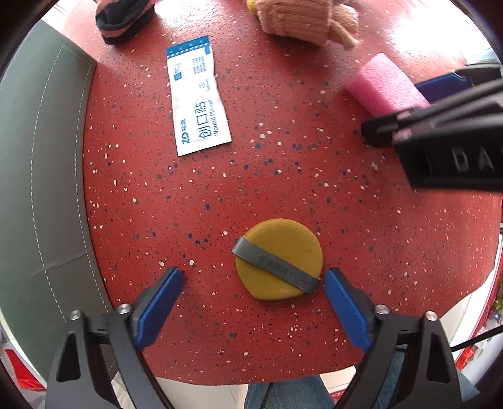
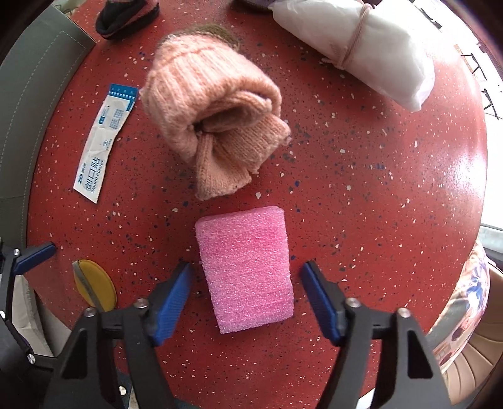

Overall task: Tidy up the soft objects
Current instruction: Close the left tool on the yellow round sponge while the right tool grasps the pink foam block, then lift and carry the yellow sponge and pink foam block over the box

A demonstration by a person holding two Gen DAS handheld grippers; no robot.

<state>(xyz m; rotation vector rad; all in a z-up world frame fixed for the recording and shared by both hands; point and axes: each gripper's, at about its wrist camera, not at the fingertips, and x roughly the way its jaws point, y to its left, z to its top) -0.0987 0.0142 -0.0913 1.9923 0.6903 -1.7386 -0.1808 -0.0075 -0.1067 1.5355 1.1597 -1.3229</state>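
Note:
A round yellow puff with a grey strap (image 1: 279, 258) lies on the red speckled table (image 1: 220, 188), just ahead of my open left gripper (image 1: 254, 273) and toward its right finger. A pink foam block (image 2: 246, 270) lies between the open fingers of my right gripper (image 2: 246, 269), not squeezed. The block also shows in the left wrist view (image 1: 385, 83), with the right gripper's black body beside it. The puff shows in the right wrist view (image 2: 94, 288), at the left.
A rolled pink knit glove (image 2: 210, 119) lies just beyond the foam block. A wound plaster packet (image 1: 196, 97) lies mid-table. A dark sock (image 2: 125, 15) and a tied white bundle (image 2: 361, 47) sit at the far side. A grey-green mat (image 1: 44, 176) covers the left.

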